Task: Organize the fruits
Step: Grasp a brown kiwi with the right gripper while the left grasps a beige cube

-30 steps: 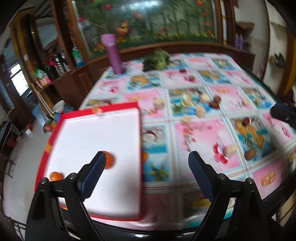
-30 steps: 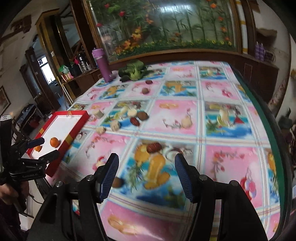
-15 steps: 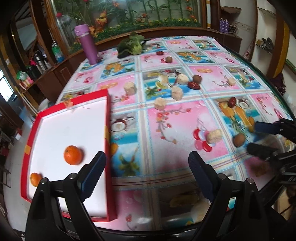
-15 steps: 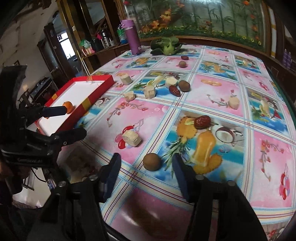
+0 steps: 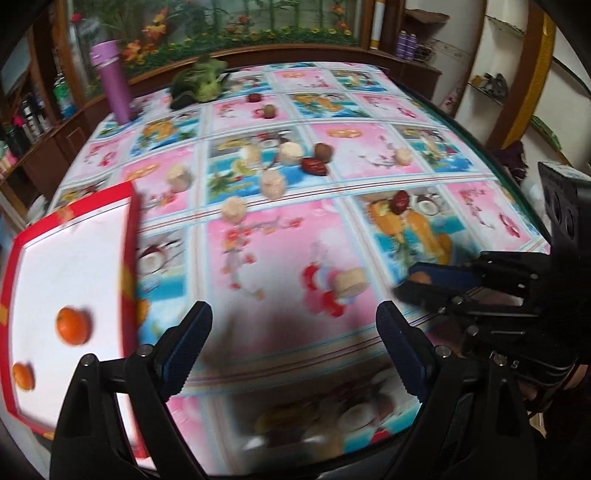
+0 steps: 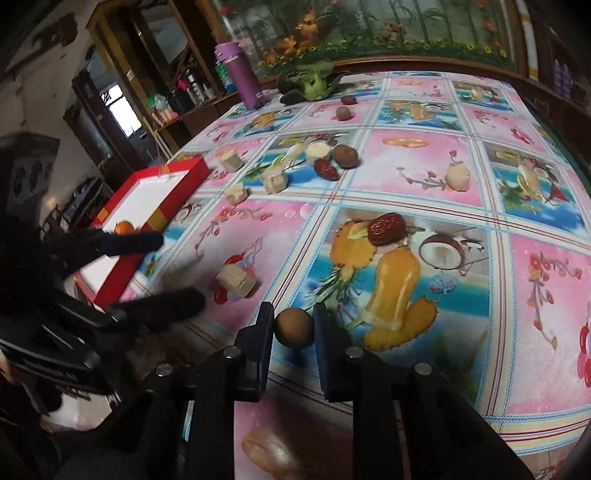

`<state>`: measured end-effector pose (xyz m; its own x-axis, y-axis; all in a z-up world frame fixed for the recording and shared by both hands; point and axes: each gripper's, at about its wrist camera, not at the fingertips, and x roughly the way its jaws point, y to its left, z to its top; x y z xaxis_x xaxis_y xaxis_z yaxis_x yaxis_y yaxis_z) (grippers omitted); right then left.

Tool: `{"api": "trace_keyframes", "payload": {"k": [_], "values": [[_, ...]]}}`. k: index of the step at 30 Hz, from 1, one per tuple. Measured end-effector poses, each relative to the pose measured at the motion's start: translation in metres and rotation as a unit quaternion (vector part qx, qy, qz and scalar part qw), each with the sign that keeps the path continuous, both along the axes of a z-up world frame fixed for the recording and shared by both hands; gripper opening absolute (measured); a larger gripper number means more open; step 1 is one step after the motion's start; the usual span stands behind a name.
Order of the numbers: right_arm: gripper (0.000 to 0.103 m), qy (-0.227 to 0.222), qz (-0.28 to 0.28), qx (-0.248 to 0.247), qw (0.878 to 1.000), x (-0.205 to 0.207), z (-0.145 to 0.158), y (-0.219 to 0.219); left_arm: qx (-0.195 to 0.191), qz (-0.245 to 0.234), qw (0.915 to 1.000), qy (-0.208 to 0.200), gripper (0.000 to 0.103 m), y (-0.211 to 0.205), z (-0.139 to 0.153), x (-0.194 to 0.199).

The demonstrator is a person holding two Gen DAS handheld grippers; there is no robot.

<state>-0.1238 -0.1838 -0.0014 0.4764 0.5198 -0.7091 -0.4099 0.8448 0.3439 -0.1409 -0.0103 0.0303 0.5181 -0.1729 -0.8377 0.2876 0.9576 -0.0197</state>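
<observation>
Home dining room, fruit-print tablecloth (image 6: 424,173), wooden shelves of bottles (image 6: 184,88), floral mural (image 6: 369,26), purple flask (image 6: 242,75)

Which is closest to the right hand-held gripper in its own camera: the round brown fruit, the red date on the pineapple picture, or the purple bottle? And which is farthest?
From the right hand-held gripper:
1. Round brown fruit, right between its fingers.
2. Red date, mid-table, a little to the right, on the pineapple picture.
3. Purple bottle, at the far edge, to the left.
</observation>
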Motion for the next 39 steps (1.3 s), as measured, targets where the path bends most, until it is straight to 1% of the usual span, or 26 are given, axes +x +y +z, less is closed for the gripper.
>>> {"api": "trace_keyframes", "payload": {"k": [2, 4, 7, 8, 12, 14, 16, 17, 18, 20, 21, 22, 27, 29, 31, 35, 39], "values": [[0.020, 0.001, -0.003, 0.009, 1.000, 0.001, 0.001, -0.003, -0.002, -0.012, 0.9999, 0.003, 0.090, -0.010, -0.004, 0.005], [0.020, 0.004, -0.007, 0.017, 1.000, 0.002, 0.001, -0.005, -0.003, -0.021, 0.9997, 0.015, 0.090, -0.017, -0.012, 0.012], [0.020, 0.007, -0.009, 0.027, 1.000, 0.004, 0.001, -0.008, -0.011, -0.022, 0.9994, 0.025, 0.072, -0.023, -0.020, 0.021], [0.020, 0.008, -0.010, 0.029, 1.000, 0.004, 0.001, -0.008, -0.016, -0.020, 0.9992, 0.030, 0.069, -0.023, -0.022, 0.025], [0.020, 0.008, -0.009, 0.029, 1.000, 0.004, 0.001, -0.007, -0.021, -0.026, 0.9987, 0.039, 0.068, -0.027, -0.028, 0.028], [0.020, 0.009, -0.010, 0.029, 0.999, 0.004, 0.000, -0.007, -0.020, -0.029, 0.9986, 0.040, 0.057, -0.029, -0.031, 0.027], [0.020, 0.009, -0.011, 0.029, 0.999, 0.005, 0.000, -0.008, -0.019, -0.031, 0.9988, 0.034, 0.049, -0.029, -0.030, 0.027], [0.020, 0.010, -0.011, 0.028, 0.999, 0.005, 0.000, -0.008, -0.025, -0.030, 0.9987, 0.033, 0.044, -0.028, -0.030, 0.028], [0.020, 0.010, -0.013, 0.027, 0.999, 0.005, 0.000, -0.008, -0.028, -0.028, 0.9987, 0.033, 0.041, -0.027, -0.029, 0.028], [0.020, 0.012, -0.014, 0.026, 0.999, 0.006, -0.001, -0.008, -0.034, -0.026, 0.9986, 0.032, 0.032, -0.024, -0.029, 0.029], [0.020, 0.013, -0.015, 0.025, 0.999, 0.006, -0.001, -0.008, -0.037, -0.028, 0.9984, 0.031, 0.029, -0.024, -0.029, 0.028], [0.020, 0.013, -0.017, 0.024, 1.000, 0.006, -0.001, -0.008, -0.039, -0.029, 0.9984, 0.031, 0.028, -0.024, -0.029, 0.028], [0.020, 0.022, -0.026, 0.013, 0.999, 0.009, -0.002, -0.005, -0.048, -0.030, 0.9979, 0.030, 0.028, -0.021, -0.028, 0.023], [0.020, 0.027, -0.023, 0.005, 0.999, 0.010, 0.000, 0.002, -0.048, -0.025, 0.9982, 0.026, 0.028, -0.017, -0.025, 0.021], [0.020, 0.018, -0.014, -0.001, 1.000, 0.008, 0.005, 0.012, -0.043, -0.010, 0.9989, 0.014, 0.028, -0.008, -0.017, 0.015], [0.020, -0.002, 0.021, -0.015, 1.000, 0.009, 0.022, 0.048, -0.052, 0.012, 0.9983, -0.023, 0.028, 0.018, 0.005, 0.000], [0.020, -0.007, 0.063, 0.002, 0.998, 0.012, 0.037, 0.093, -0.058, 0.058, 0.9950, -0.056, 0.028, 0.064, 0.023, -0.019]]}}
